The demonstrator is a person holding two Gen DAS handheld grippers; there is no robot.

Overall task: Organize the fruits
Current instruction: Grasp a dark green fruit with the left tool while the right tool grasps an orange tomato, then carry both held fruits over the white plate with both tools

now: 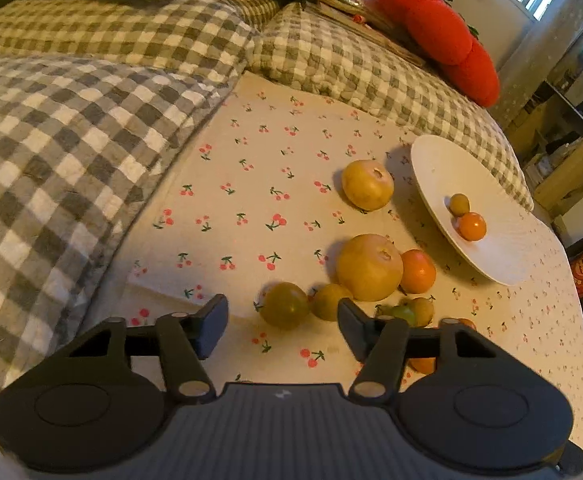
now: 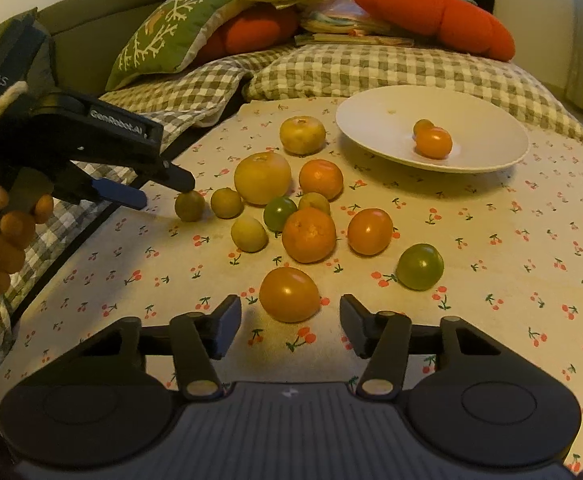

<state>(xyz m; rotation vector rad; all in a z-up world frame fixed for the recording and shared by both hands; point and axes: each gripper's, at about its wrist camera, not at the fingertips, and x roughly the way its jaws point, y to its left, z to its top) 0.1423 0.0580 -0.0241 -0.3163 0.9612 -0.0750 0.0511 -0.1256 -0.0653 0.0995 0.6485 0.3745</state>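
Step in hand: both grippers are lined up on loose fruit for a pick; as I judge it, each piece then goes to the plate (image 2: 491, 136), where two small fruits already sit.
Left gripper (image 1: 282, 322): jaws part-open with nothing pressed between the pads; a small olive-green fruit (image 1: 284, 305) lies just ahead of the gap, on the cloth. From the right wrist view the upper finger tip is at or just over that fruit (image 2: 189, 205); I cannot tell whether it touches.
Right gripper (image 2: 290, 326): jaws part-open, empty; an orange fruit (image 2: 289, 294) sits just ahead, centred between the fingertips, not yet gripped.
Other fruit: the main cluster of yellow, orange and green pieces lies further ahead of the right gripper; one green fruit (image 2: 420, 266) is ahead and to its right, apart from the rest.
Plate: well ahead and to the right of both grippers, past the cluster.
Surface: cherry-print cloth (image 2: 511, 240), with checked cushions beyond.
Next move, left: slide forward so the pads flank the small fruit, then close gently; its yellow neighbour (image 1: 330, 301) sits close beside it and could get nudged.
Next move, right: ease forward and down around the orange fruit, close, lift clear over the cluster to the plate.
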